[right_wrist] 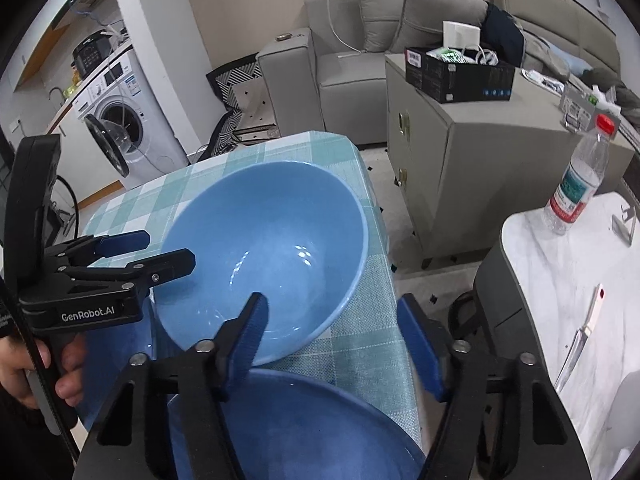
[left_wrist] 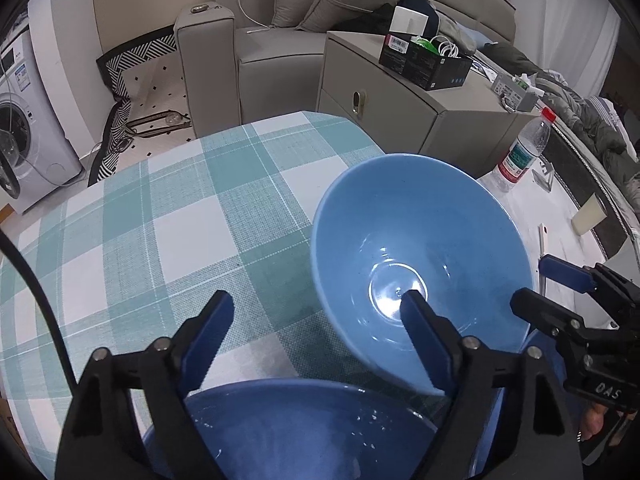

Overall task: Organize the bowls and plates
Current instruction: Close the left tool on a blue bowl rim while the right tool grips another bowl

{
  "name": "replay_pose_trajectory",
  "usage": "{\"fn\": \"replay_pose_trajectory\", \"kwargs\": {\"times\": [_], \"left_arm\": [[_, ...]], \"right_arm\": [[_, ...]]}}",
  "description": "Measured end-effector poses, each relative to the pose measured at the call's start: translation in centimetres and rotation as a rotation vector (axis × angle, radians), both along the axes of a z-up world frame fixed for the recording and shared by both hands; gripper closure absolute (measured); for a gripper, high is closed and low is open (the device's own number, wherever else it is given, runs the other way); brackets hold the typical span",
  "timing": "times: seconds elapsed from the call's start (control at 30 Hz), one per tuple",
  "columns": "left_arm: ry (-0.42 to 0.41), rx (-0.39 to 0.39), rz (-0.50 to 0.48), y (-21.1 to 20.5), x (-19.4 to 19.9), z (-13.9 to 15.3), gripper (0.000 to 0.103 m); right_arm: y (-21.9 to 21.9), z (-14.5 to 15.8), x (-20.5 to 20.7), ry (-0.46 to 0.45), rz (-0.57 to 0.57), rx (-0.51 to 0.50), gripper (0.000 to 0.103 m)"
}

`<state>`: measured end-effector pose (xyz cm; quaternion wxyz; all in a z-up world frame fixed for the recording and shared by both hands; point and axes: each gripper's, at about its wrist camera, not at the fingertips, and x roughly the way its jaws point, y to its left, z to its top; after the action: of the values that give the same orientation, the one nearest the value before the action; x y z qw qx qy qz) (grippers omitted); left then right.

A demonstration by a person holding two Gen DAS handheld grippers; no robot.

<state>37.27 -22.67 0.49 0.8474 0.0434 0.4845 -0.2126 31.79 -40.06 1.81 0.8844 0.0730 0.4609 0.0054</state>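
My left claw [left_wrist: 320, 324] and right claw [right_wrist: 332, 326] both stand part open, each straddling a near rim of the tilted light blue bowl [left_wrist: 420, 248] without clearly pinching it. It sits on the checked tablecloth [left_wrist: 160, 220], just beyond a darker blue bowl [left_wrist: 288, 432].

Checked tablecloth [left_wrist: 180, 216] covers table; light-blue bowl [left_wrist: 420, 248] tilted on it.

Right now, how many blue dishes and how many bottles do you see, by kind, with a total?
Light blue bowl: 1
Darker blue dish below it: 1
Clear water bottle: 1
Total: 3
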Motion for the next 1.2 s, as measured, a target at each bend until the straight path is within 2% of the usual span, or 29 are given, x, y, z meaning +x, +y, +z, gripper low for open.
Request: {"fn": "replay_pose_trajectory", "kwargs": {"times": [0.1,0.23,0.4,0.43,0.53,0.67,0.73,0.9,1.2], "left_arm": [[0.006,0.002,-0.006,-0.2,0.0,-0.3,0.022],[0.024,0.012,-0.012,-0.5,0.3,-0.7,0.041],[0.047,-0.001,-0.023,-0.5,0.4,-1.0,0.052],[0.053,0.006,-0.029,-0.6,0.4,-1.1,0.059],[0.057,0.0,-0.045,-0.8,0.2,-1.2,0.065],[0.059,-0.01,-0.053,-0.9,0.2,-1.0,0.067],[0.052,-0.012,-0.059,-1.0,0.0,-0.8,0.068],[0.044,-0.022,-0.079,-1.1,-0.3,-0.6,0.073],[0.016,0.009,-0.083,-1.4,-0.4,-0.6,0.08]], "right_arm": [[-0.2,-0.6,0.3,0.021,-0.005,0.011,0.045],[-0.2,-1.0,0.6,0.036,-0.001,0.014,0.052],[-0.2,-1.1,0.9,0.041,0.003,0.018,0.057],[-0.2,-1.2,0.9,0.042,0.006,0.023,0.06],[0.0,-1.2,1.1,0.047,0.014,0.028,0.067],[0.2,-1.0,1.1,0.044,0.023,0.031,0.076],[0.3,-0.9,1.0,0.037,0.021,0.02,0.077],[0.4,-0.9,0.8,0.028,0.028,0.009,0.078],[0.4,-0.8,0.9,0.028,0.027,-0.002,0.078]]}}
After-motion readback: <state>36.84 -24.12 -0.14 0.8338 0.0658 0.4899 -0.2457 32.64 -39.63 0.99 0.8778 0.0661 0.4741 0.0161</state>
